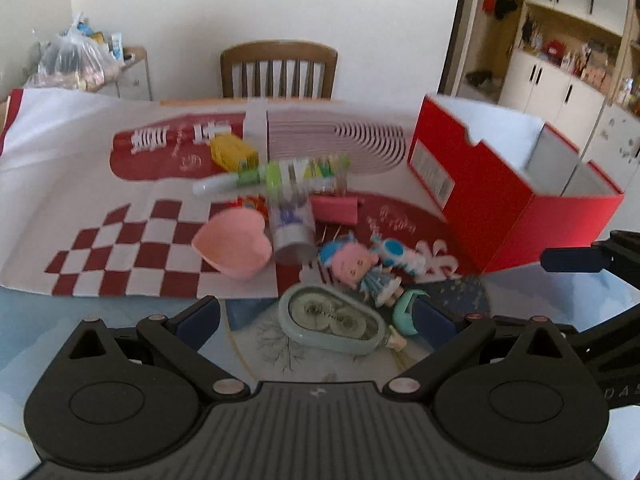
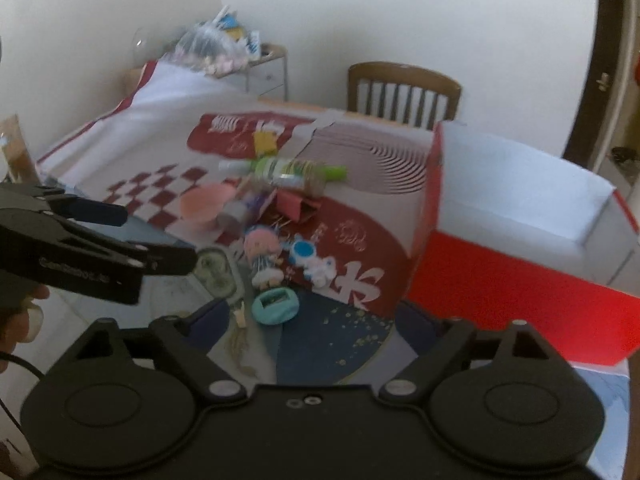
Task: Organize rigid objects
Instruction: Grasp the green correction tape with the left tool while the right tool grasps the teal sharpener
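A pile of small objects lies on the table: a pink heart-shaped dish (image 1: 234, 242), a pink-haired doll (image 1: 362, 270), a pale green flat bottle (image 1: 336, 322), a teal ring-shaped piece (image 1: 404, 312), a clear tube bottle (image 1: 290, 222), a green-capped bottle (image 1: 276, 176), a yellow box (image 1: 234, 152). A red open box (image 1: 508, 184) stands to the right. My left gripper (image 1: 316, 320) is open, fingers either side of the pale green bottle. My right gripper (image 2: 316, 324) is open just short of the teal piece (image 2: 276, 304) and doll (image 2: 264, 256).
A red-and-white patterned paper (image 1: 100, 208) covers the table. A wooden chair (image 1: 278, 68) stands behind it. A side cabinet with a plastic bag (image 1: 76, 56) is at the far left. The red box (image 2: 520, 248) fills the right of the right wrist view.
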Action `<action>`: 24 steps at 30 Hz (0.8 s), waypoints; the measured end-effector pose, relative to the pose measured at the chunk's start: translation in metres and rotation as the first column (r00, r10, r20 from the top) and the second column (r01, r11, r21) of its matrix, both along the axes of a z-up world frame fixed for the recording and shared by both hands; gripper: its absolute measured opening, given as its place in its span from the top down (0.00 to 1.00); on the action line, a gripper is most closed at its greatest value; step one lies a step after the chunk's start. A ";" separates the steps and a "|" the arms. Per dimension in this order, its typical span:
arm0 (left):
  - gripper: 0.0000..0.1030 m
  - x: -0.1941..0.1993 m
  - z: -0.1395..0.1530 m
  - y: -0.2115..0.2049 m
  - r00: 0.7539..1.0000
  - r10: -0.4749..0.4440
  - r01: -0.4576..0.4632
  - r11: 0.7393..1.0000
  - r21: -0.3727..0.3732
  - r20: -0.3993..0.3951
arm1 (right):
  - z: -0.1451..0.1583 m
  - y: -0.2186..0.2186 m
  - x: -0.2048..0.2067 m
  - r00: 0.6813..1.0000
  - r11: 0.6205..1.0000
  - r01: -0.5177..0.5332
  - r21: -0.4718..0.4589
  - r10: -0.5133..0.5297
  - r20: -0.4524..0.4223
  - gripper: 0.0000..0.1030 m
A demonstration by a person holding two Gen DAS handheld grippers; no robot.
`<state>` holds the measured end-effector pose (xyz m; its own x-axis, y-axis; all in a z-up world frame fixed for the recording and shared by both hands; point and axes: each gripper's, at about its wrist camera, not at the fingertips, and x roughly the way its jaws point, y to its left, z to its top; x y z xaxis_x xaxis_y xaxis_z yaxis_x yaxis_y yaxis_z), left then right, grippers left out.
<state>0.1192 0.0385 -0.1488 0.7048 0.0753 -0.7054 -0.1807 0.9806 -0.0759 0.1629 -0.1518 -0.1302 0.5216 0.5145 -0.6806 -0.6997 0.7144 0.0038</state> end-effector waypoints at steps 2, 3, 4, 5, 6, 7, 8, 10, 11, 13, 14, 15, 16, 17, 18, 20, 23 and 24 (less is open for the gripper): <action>0.01 0.007 -0.006 -0.001 1.000 0.015 -0.015 1.000 0.000 -0.016 | -0.009 0.003 0.005 1.000 1.000 -0.019 -0.023 0.019 -0.010 0.18; 0.01 0.010 -0.008 -0.001 1.000 0.020 -0.020 1.000 -0.001 -0.023 | -0.013 0.005 0.007 1.000 0.999 -0.025 -0.029 0.025 -0.015 0.19; 0.01 0.013 -0.011 -0.001 0.999 0.023 -0.023 1.000 -0.003 -0.027 | -0.016 0.006 0.009 0.999 0.999 -0.031 -0.029 0.030 -0.024 0.20; 0.01 0.016 -0.013 -0.001 0.999 0.030 -0.030 1.000 0.001 -0.034 | -0.019 0.008 0.012 0.999 0.999 -0.035 -0.033 0.034 -0.028 0.20; 0.01 0.020 -0.015 -0.001 0.998 0.038 -0.037 0.999 0.006 -0.044 | -0.021 0.009 0.014 0.999 0.999 -0.039 -0.033 0.038 -0.031 0.21; 0.01 0.023 -0.019 -0.002 0.998 0.044 -0.043 0.999 0.009 -0.055 | -0.024 0.010 0.016 0.999 0.998 -0.044 -0.035 0.043 -0.032 0.23; 0.01 0.026 -0.021 -0.002 0.997 0.049 -0.049 0.999 0.010 -0.063 | -0.026 0.012 0.017 0.998 0.998 -0.050 -0.039 0.049 -0.033 0.23; 0.01 0.033 -0.026 -0.003 0.995 0.062 -0.061 0.998 0.012 -0.076 | -0.031 0.015 0.019 0.998 0.997 -0.064 -0.054 0.062 -0.031 0.27; 0.01 0.036 -0.028 -0.004 0.994 0.070 -0.069 0.997 0.017 -0.083 | -0.032 0.016 0.019 0.997 0.995 -0.074 -0.061 0.073 -0.031 0.28; 0.01 0.040 -0.030 -0.004 0.992 0.081 -0.080 0.997 0.015 -0.093 | -0.035 0.019 0.021 0.996 0.994 -0.090 -0.065 0.088 -0.030 0.30; 0.01 0.041 -0.032 -0.004 0.992 0.085 -0.084 0.996 0.014 -0.097 | -0.037 0.021 0.021 0.995 0.993 -0.101 -0.063 0.100 -0.029 0.30; 0.01 0.042 -0.033 -0.005 0.991 0.091 -0.089 0.996 0.016 -0.101 | -0.037 0.023 0.022 0.994 0.992 -0.110 -0.062 0.109 -0.028 0.33; 0.01 0.043 -0.034 -0.004 0.990 0.096 -0.095 0.995 0.015 -0.106 | -0.038 0.025 0.023 0.993 0.991 -0.118 -0.063 0.116 -0.029 0.36; 0.01 0.044 -0.036 -0.004 0.989 0.100 -0.100 0.995 0.013 -0.111 | -0.040 0.027 0.024 0.992 0.990 -0.125 -0.066 0.124 -0.031 0.37; 0.01 0.046 -0.038 -0.004 0.988 0.102 -0.102 0.995 0.009 -0.116 | -0.041 0.029 0.025 0.991 0.989 -0.128 -0.068 0.126 -0.033 0.41; 0.01 0.047 -0.041 -0.004 0.987 0.104 -0.103 0.995 0.007 -0.124 | -0.043 0.031 0.028 0.990 0.989 -0.135 -0.067 0.133 -0.039 0.43; 0.01 0.048 -0.046 -0.004 0.984 0.109 -0.110 0.994 0.002 -0.140 | -0.046 0.034 0.030 0.989 0.986 -0.148 -0.072 0.145 -0.041 0.46; 0.01 0.048 -0.047 -0.003 0.984 0.110 -0.111 0.994 -0.001 -0.140 | -0.047 0.035 0.031 0.988 0.986 -0.151 -0.075 0.148 -0.040 0.47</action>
